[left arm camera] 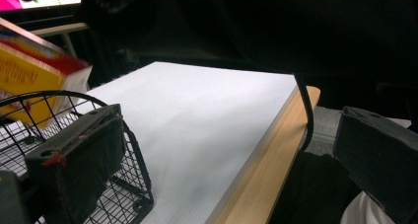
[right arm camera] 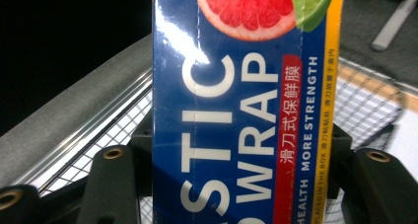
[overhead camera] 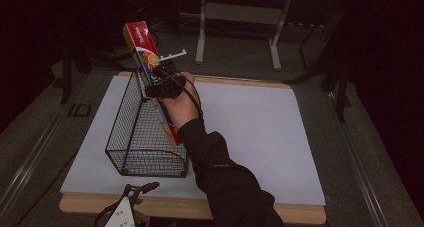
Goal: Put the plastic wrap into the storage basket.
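Gripping a long box of plastic wrap [overhead camera: 146, 52], the right tool [overhead camera: 161, 77] has its jaws clenched on the box's two sides, as the right gripper view shows with the blue printed face [right arm camera: 246, 110] standing between them. In the high view the box is tilted, its red upper end up and to the left, its lower end down inside the wire basket [overhead camera: 131, 137] against the basket's right side. The basket stands on the left part of a white sheet [overhead camera: 260, 132] that covers the desk [overhead camera: 295, 214], whose bare wooden edge shows along the near side. The person's right hand [overhead camera: 177, 104] and dark sleeve [overhead camera: 225, 182] reach in from the bottom to the basket's far end.

The left tool [overhead camera: 135, 192] rests at the near edge of the desk, just in front of the basket. In the left gripper view its jaws stand wide apart, released, with nothing between them; the basket's rounded end [left arm camera: 123, 135] lies just behind the left-hand one, and the box [left arm camera: 29, 76] shows beyond it.
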`<state>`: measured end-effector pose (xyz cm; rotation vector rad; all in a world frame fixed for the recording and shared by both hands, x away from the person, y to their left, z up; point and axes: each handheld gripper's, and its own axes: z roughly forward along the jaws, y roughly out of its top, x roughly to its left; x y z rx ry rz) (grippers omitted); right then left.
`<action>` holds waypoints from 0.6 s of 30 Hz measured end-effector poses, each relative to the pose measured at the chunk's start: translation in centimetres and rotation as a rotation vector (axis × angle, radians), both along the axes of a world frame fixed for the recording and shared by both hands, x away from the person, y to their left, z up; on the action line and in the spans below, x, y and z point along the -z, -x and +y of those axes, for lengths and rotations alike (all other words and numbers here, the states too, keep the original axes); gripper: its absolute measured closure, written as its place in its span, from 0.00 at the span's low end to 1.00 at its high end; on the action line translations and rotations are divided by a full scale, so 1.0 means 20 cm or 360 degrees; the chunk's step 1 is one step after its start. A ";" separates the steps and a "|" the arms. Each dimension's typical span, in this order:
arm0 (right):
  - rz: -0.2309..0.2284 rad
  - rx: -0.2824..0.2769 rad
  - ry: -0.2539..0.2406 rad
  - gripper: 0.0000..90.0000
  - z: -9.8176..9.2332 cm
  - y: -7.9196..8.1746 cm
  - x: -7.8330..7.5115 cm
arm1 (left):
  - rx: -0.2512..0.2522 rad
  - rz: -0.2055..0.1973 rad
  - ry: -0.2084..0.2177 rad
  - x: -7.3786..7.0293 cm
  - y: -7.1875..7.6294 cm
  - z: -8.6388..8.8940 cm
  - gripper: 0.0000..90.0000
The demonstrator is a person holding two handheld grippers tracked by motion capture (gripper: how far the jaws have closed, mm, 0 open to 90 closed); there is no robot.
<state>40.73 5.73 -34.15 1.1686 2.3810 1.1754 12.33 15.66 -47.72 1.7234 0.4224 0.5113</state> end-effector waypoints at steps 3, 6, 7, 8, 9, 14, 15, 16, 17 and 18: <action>0.0006 -0.0005 0.0017 0.44 0.04 0.01 0.06 | -0.0001 0.0001 -0.0001 0.00 0.00 0.00 0.00; 0.0032 -0.0007 0.0004 0.44 0.07 0.01 0.11 | 0.0003 0.0000 -0.0001 0.00 0.00 0.00 0.00; 0.0037 -0.0008 0.0002 0.44 0.08 0.01 0.13 | 0.0004 0.0000 -0.0001 0.00 0.00 0.00 0.00; 0.0037 -0.0003 0.0000 0.44 0.08 0.01 0.15 | 0.0006 0.0001 -0.0001 0.00 0.00 0.00 0.00; 0.0046 0.0000 -0.0005 0.44 0.09 0.01 0.16 | 0.0006 0.0000 -0.0002 0.00 0.00 0.00 0.00; 0.0099 -0.0021 -0.0024 0.44 0.10 0.01 0.25 | -0.0005 -0.0002 0.0002 0.00 0.00 0.01 0.00; 0.0109 -0.0029 -0.0012 0.44 0.11 0.01 0.27 | -0.0006 -0.0002 0.0005 0.00 0.00 0.01 0.00; 0.0116 -0.0036 -0.0003 0.44 0.11 0.01 0.28 | -0.0004 -0.0001 0.0007 0.00 0.00 0.01 0.00; 0.0118 -0.0036 0.0007 0.44 0.12 0.01 0.30 | -0.0002 -0.0001 0.0007 0.00 0.00 0.01 0.00; 0.0118 -0.0034 0.0021 0.44 0.12 0.00 0.31 | -0.0001 -0.0001 0.0003 0.00 0.00 0.01 0.00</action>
